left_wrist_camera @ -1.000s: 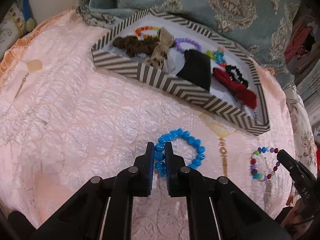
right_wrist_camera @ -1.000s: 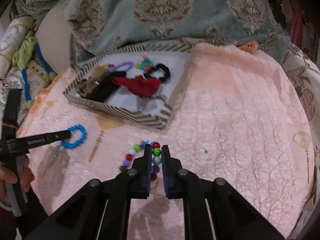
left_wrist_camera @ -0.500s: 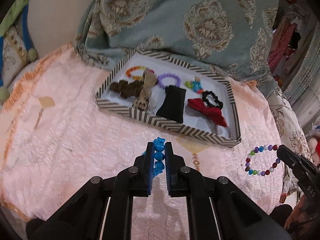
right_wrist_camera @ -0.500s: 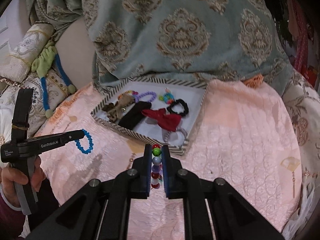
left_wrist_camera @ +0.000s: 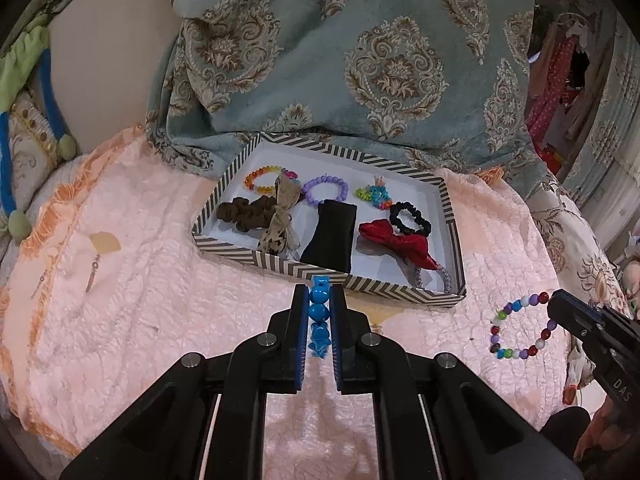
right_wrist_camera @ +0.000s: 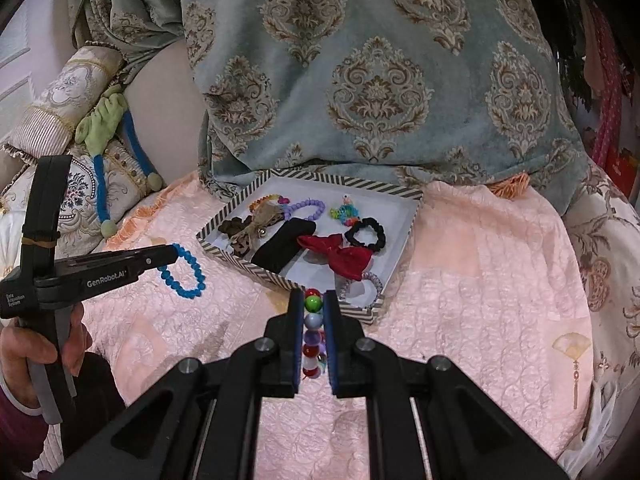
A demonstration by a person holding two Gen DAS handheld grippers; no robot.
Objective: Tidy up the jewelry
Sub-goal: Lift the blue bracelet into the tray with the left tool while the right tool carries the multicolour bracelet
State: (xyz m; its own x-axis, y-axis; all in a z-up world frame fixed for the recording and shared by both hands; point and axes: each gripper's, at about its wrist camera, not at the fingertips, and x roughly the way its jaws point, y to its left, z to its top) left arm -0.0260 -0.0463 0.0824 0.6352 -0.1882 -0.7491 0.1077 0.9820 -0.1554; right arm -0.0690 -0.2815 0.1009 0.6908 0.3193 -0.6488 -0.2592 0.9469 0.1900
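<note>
My left gripper (left_wrist_camera: 319,304) is shut on a blue bead bracelet (left_wrist_camera: 319,312) and holds it in the air in front of the striped tray (left_wrist_camera: 256,258). The bracelet also shows hanging from it in the right wrist view (right_wrist_camera: 184,276). My right gripper (right_wrist_camera: 313,304) is shut on a multicoloured bead bracelet (right_wrist_camera: 312,328), lifted above the pink quilt; it hangs in the left wrist view (left_wrist_camera: 520,326). The tray holds several hair ties, bracelets, a red bow (left_wrist_camera: 394,242) and a black band (left_wrist_camera: 332,236).
The pink quilted bed cover (left_wrist_camera: 140,280) spreads around the tray. A teal patterned blanket (left_wrist_camera: 360,60) rises behind it. Cushions lie at the left (right_wrist_camera: 80,200). A small gold charm (left_wrist_camera: 94,274) lies on the quilt at the left.
Both grippers have lifted their bracelets off the quilt and pulled back and up, so the tray now sits farther off and the whole tray is in view.
</note>
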